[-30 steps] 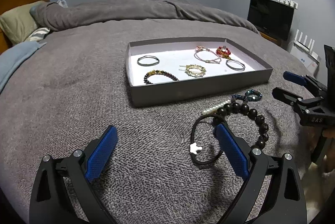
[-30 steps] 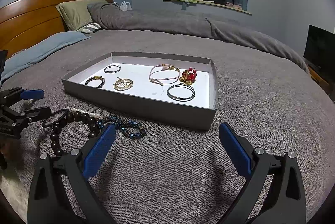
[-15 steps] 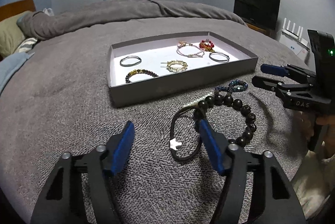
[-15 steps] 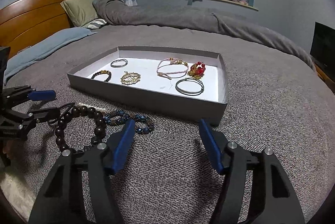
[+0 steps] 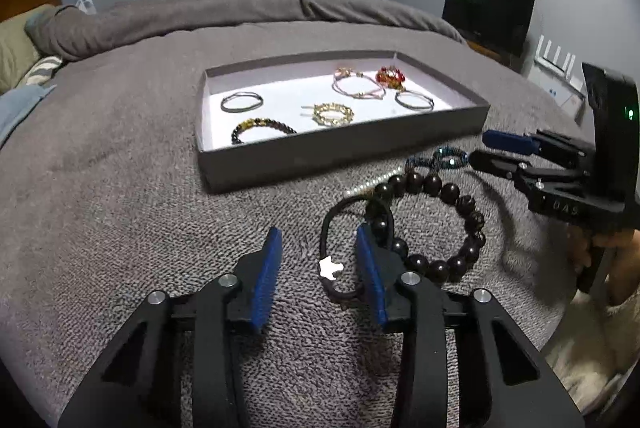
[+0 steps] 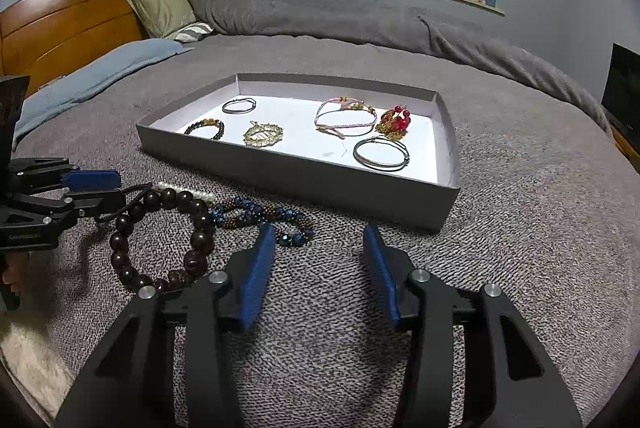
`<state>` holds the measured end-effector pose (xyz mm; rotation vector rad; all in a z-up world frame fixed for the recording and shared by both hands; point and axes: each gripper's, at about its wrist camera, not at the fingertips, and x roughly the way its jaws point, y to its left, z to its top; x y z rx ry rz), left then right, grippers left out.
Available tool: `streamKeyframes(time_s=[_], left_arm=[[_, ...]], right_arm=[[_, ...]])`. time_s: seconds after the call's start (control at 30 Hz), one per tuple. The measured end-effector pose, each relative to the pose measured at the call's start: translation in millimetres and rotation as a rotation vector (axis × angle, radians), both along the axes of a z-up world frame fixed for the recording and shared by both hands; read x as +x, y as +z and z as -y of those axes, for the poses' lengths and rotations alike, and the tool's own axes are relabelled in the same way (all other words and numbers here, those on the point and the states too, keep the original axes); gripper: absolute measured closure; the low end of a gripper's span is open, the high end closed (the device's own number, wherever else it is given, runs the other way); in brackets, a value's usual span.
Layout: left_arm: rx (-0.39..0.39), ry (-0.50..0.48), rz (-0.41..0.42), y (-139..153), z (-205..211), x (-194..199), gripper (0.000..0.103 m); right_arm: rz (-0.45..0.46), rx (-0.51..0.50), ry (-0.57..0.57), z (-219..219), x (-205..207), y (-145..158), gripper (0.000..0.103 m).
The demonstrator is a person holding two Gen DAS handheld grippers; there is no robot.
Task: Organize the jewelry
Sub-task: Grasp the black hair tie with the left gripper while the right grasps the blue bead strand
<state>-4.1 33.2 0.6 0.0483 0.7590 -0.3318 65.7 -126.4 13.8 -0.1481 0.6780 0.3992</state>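
The left tongs (image 5: 318, 262) have just been closing and stand partly open, empty — the black cord loop (image 5: 352, 252) with its white charm lies on the bed (image 5: 120, 208) partly between the pads, its near end hidden behind the right-hand pad. The loop's long axis runs away from the tongs, toward the tray (image 5: 344, 152). The right tongs (image 6: 318, 264), also just closing, hold nothing; the blue bead strand (image 6: 264, 216) lies just ahead of them to the left. The left hand looks nearer the loop. The pearl strand (image 5: 374, 182) is mostly covered by the dark bead bracelet (image 5: 440, 224).
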Motion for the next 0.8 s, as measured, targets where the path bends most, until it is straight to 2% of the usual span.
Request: streamKeyframes(time_s=[0.1, 0.17, 0.33, 0.43, 0.57, 0.8], left_arm=[[0.011, -0.010, -0.017, -3, 2, 1, 0.071], [0.033, -0.009, -0.042, -9, 5, 4, 0.072], [0.056, -0.012, -0.040, -12, 9, 5, 0.073], [0.066, -0.011, -0.030, -12, 10, 5, 0.078], [0.059, -0.016, -0.024, -10, 9, 3, 0.089], [0.077, -0.019, -0.018, -11, 10, 2, 0.089]], right_arm=[[-0.005, -0.001, 0.001, 0, 0, -1, 0.060], [-0.016, 0.008, 0.000, 0, 1, -1, 0.060], [-0.053, 0.027, -0.007, 0, 6, -2, 0.060], [-0.070, 0.042, -0.014, -1, 10, -1, 0.061], [-0.078, 0.041, -0.012, -4, 15, 0, 0.072], [-0.126, 0.051, -0.007, -7, 27, -4, 0.079]])
